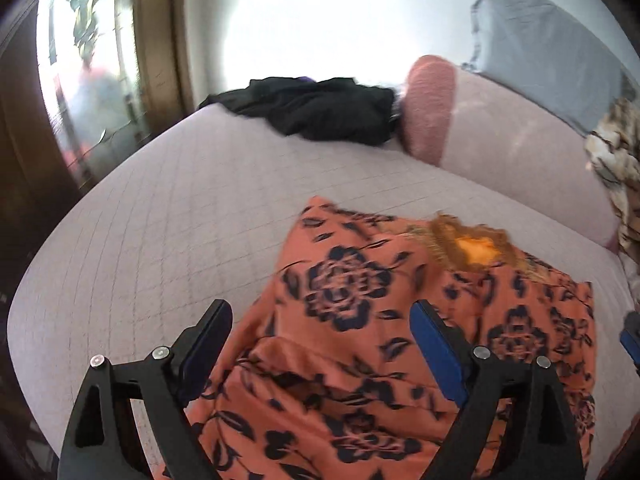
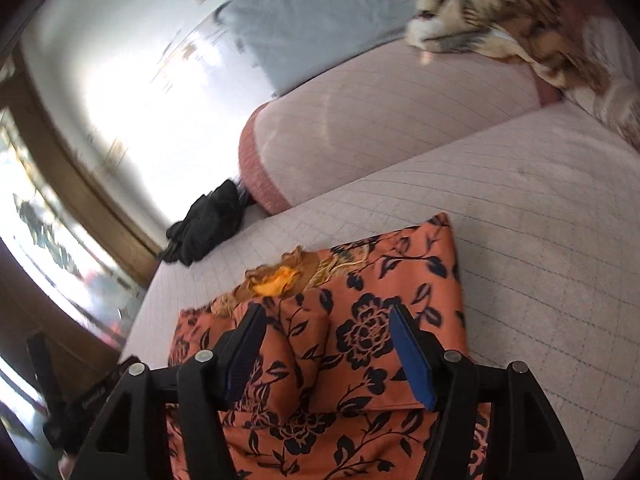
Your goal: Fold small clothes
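Orange floral garment (image 1: 348, 320) lies folded on the quilted sofa seat (image 1: 160, 208). Left gripper (image 1: 320, 320) and right gripper (image 2: 324, 320) both hover spread over it, pinching nothing, likely releasing the completed fold.

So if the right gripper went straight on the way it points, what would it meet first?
Most likely the orange floral garment lying on the pink bed cover: the open right gripper points down at its raised fold, though depth is unclear.
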{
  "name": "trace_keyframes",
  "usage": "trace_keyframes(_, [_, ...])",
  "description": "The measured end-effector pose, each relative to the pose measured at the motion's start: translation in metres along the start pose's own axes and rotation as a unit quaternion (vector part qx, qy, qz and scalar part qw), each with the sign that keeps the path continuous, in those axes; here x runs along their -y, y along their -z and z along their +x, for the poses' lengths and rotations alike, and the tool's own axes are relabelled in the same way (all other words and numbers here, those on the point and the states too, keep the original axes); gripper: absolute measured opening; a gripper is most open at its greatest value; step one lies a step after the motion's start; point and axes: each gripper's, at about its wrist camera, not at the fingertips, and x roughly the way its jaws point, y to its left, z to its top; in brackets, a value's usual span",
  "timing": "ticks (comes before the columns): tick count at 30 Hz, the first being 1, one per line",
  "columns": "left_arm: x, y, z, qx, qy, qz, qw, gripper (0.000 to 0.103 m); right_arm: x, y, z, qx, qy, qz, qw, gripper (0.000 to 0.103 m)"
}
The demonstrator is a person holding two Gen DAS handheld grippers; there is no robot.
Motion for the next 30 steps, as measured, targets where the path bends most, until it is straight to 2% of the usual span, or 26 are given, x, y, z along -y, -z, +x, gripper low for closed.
trace_keyframes(2, [-0.015,0.006,0.026,-0.036,-0.051,-0.015,0.9979,0.09,-0.038,0.013,0.011,-0.011,0.011,-0.088,0.996,0.068])
trace_keyframes(6, [-0.022,0.02,0.056,-0.094,-0.068,-0.016,0.9931,0.09,-0.096,0.045,0.041,-0.03,0.034,-0.223,0.974,0.067])
trace_keyframes(9, [-0.015,0.023,0.062,-0.096,-0.065,-0.006,0.9932,0.09,-0.112,0.063,0.071,-0.05,0.055,-0.257,0.964,0.067])
trace_keyframes(12, [-0.009,0.024,0.063,-0.091,-0.066,0.012,0.9936,0.09,-0.101,0.076,0.109,-0.106,0.11,-0.254,0.955,0.065])
trace_keyframes(13, [-0.009,0.025,0.063,-0.09,-0.065,0.015,0.9937,0.09,-0.093,0.077,0.114,-0.109,0.11,-0.244,0.957,0.058])
trace_keyframes(16, [-0.013,0.023,0.065,-0.097,-0.056,0.003,0.9937,0.09,-0.075,0.062,0.101,-0.093,0.104,-0.201,0.969,0.014])
trace_keyframes(17, [-0.014,0.022,0.066,-0.1,-0.053,-0.002,0.9936,0.09,-0.067,0.053,0.094,-0.089,0.096,-0.176,0.976,0.007])
trace_keyframes(18, [-0.015,0.021,0.067,-0.101,-0.052,-0.006,0.9935,0.09,-0.058,0.046,0.086,-0.079,0.1,-0.154,0.98,0.006])
trace_keyframes(22, [-0.015,0.022,0.063,-0.096,-0.063,-0.005,0.9933,0.09,-0.009,0.024,0.058,-0.067,0.141,-0.067,0.985,0.006])
trace_keyframes(23, [-0.013,0.023,0.058,-0.092,-0.07,-0.003,0.9933,0.09,-0.002,0.022,0.05,-0.063,0.138,-0.061,0.987,0.008])
trace_keyframes(27, [0.002,0.02,0.035,-0.042,-0.08,0.025,0.9956,0.09,-0.014,0.022,0.037,-0.064,0.072,-0.069,0.993,0.011])
trace_keyframes(30, [0.012,0.022,0.039,-0.034,-0.118,0.065,0.9903,0.09,-0.047,0.036,0.046,-0.072,0.022,-0.105,0.992,0.038])
